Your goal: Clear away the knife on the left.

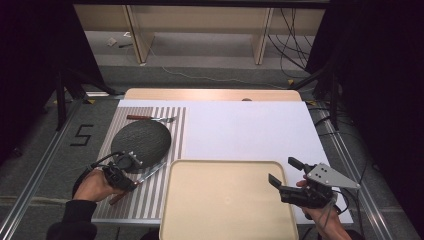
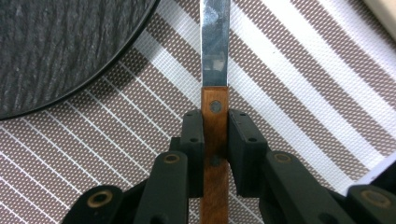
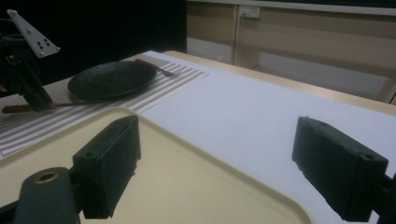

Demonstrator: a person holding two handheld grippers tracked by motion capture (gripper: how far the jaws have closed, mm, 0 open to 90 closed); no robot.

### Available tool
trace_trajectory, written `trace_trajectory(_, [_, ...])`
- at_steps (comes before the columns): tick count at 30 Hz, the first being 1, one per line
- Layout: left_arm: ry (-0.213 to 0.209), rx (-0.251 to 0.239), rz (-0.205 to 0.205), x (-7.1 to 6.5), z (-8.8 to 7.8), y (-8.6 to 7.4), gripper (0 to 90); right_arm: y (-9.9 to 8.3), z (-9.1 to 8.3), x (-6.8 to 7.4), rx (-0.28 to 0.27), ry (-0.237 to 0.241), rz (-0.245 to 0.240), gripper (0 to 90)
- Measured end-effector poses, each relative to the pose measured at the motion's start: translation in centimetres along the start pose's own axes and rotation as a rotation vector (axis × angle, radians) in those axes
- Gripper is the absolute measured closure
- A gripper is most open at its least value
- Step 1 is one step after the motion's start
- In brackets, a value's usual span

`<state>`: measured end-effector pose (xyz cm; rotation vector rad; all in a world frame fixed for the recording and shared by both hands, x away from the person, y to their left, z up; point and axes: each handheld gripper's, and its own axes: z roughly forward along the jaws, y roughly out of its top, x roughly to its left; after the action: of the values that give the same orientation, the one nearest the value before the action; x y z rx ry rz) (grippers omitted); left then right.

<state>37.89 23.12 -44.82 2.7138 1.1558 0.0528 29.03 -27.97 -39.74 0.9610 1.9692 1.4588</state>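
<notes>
Left gripper view: knife [image 2: 215, 116] runs straight up the centre of the frame, wooden handle low, steel blade toward the top edge. Left gripper [image 2: 215, 140] has both pads pressed against the sides of the handle just below the upper rivet, so it is pinching the knife. Handle and blade lie flat on the striped placemat [image 2: 303, 93]. Rim of the dark round plate [image 2: 60, 46] fills the upper left, just beside the blade, not touching it.

High view: left gripper [image 1: 131, 183] sits at lower left of the frame over the placemat [image 1: 165, 135], with the knife [image 1: 145, 177] slanting from lower left up to the right, blade tip near the upper left corner of the beige tray [image 1: 225, 200]. Plate [image 1: 141, 140] is just above the gripper. A fork [image 1: 150, 118] lies across the top of the placemat, beyond the plate, well apart from the knife.

Right gripper [image 1: 285, 172] is at lower right of the frame, at the tray's right edge. Right gripper view: jaws spread wide, nothing between them, tray rim [image 3: 196, 140] and white tabletop [image 3: 261, 107] showing in the gap.
</notes>
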Motion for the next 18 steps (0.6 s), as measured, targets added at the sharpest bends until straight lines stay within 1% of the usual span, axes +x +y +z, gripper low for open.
trace_trajectory(6, [-0.019,-0.037,-0.016,-0.4,-0.7,0.1,77.1,0.0,0.0,0.0,0.000,-0.001,0.002,16.3])
trace_trajectory(9, [-0.035,-0.070,-0.028,-0.6,-1.1,0.2,77.1,0.1,-0.1,0.0,-0.004,0.000,0.005,16.3])
trace_trajectory(11, [-0.042,-0.097,-0.034,-1.0,-1.7,0.4,77.1,0.0,0.0,0.0,-0.002,-0.001,0.004,16.3])
trace_trajectory(12, [-0.042,-0.097,-0.034,-1.0,-1.7,0.4,77.1,0.0,0.0,-0.1,-0.001,-0.001,0.004,16.3])
trace_trajectory(13, [-0.045,-0.119,-0.046,-1.4,-2.1,0.6,77.1,0.0,0.0,-0.1,-0.002,-0.001,0.006,16.3])
trace_trajectory(15, [-0.049,-0.126,-0.048,-1.6,-2.2,0.7,77.0,0.1,-0.1,-0.1,-0.003,-0.002,0.008,16.3])
trace_trajectory(18, [-0.057,-0.154,-0.063,-2.1,-2.5,1.0,77.0,0.0,0.0,-0.1,-0.002,-0.001,0.006,16.3])
